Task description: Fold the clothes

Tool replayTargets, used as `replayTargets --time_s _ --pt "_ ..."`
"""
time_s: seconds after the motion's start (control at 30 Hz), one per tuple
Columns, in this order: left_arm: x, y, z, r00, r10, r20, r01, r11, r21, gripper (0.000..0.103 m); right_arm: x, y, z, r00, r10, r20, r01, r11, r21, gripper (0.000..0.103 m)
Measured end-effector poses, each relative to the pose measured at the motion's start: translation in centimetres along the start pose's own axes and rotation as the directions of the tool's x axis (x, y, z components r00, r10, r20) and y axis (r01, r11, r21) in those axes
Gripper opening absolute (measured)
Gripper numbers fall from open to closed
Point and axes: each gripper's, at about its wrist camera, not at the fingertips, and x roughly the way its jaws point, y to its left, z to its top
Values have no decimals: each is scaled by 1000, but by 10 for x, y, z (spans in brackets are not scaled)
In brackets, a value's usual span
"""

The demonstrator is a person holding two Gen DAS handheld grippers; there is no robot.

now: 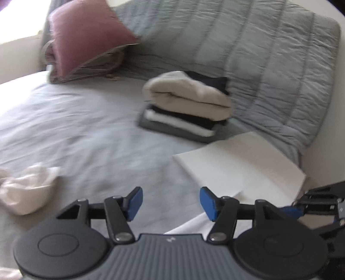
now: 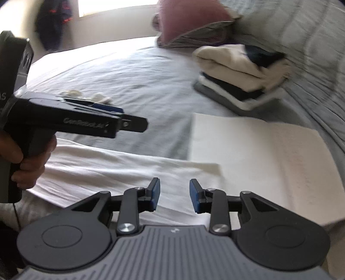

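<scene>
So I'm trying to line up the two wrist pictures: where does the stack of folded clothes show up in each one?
Left wrist view: the stack of folded clothes sits just right of centre, beyond the flat white garment.
Right wrist view: the stack lies upper right, again beyond the white garment.
Shared landmark: the pink pillow, up and to the left of the stack in both.

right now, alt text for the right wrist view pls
The right gripper hangs open over a partly folded white garment on a grey bed. The left gripper, held by a hand, is at left; a stack of folded clothes lies beyond.
</scene>
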Motion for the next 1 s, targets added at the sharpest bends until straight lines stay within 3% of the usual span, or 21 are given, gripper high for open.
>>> replayTargets --time_s 0.27,0.53,0.7,0.83,0.9,1.0 --pt "-55 74 -21 981 191 -30 -191 981 18 62 29 47 35 983 179 -30 -179 983 -27 35" --pt "-104 154 -55 951 306 -34 -303 949 84 62 85 91 72 936 345 -68 -348 937 -34 35" --pt "-107 182 -77 963 269 -9 -268 962 54 61 118 111 75 903 424 -72 -428 901 -65 35" --pt "-96 181 -78 971 237 -34 -231 964 132 59 132 130 68 908 405 -110 -418 894 -162 35" --pt "-90 184 -79 976 208 -70 -198 972 128 38 131 137 67 905 411 -111 -425 880 -213 36" --pt "-87 187 -78 981 166 -104 -154 982 111 22 129 143 64 893 434 -121 -451 851 -269 32"
